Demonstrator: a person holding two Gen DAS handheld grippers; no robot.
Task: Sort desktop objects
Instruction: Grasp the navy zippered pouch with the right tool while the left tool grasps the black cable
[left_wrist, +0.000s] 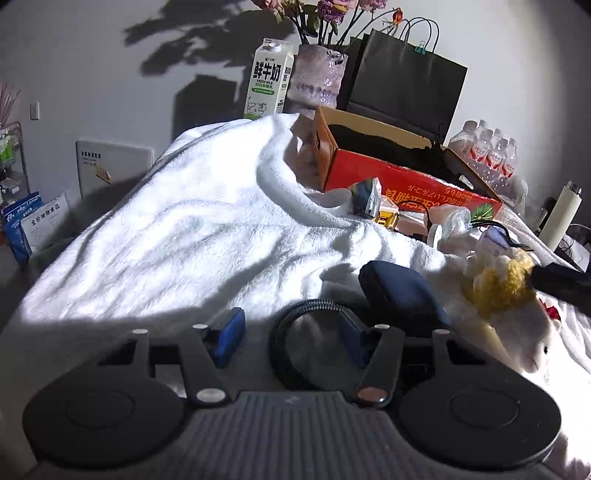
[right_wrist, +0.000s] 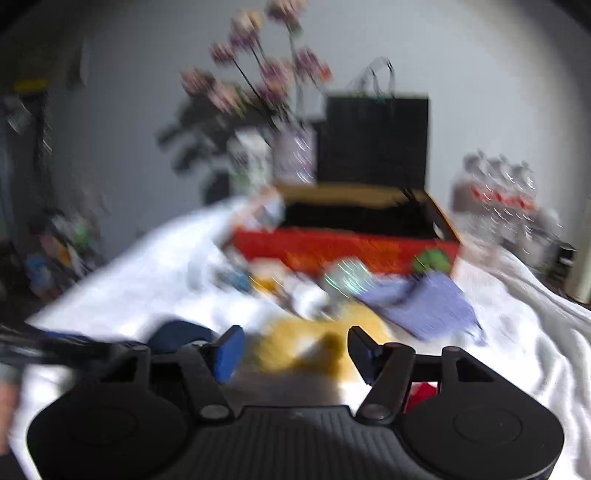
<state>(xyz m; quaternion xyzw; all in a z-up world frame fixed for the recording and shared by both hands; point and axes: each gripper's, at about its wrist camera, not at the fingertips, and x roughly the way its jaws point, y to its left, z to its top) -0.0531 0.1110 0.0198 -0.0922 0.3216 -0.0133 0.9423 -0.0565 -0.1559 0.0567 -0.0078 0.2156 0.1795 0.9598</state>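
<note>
White towel (left_wrist: 177, 236); red box (left_wrist: 406, 184); black bag (left_wrist: 406, 85); yellow-maned plush (left_wrist: 506, 291)

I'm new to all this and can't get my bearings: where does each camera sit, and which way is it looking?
Left wrist: on the left gripper, looking forward over its open jaws, low above the white towel, toward the red box and milk carton.
Right wrist: on the right gripper, open jaws too, facing the red box; the picture is motion-blurred.
Both share the box, black bag and flower vase.
</note>
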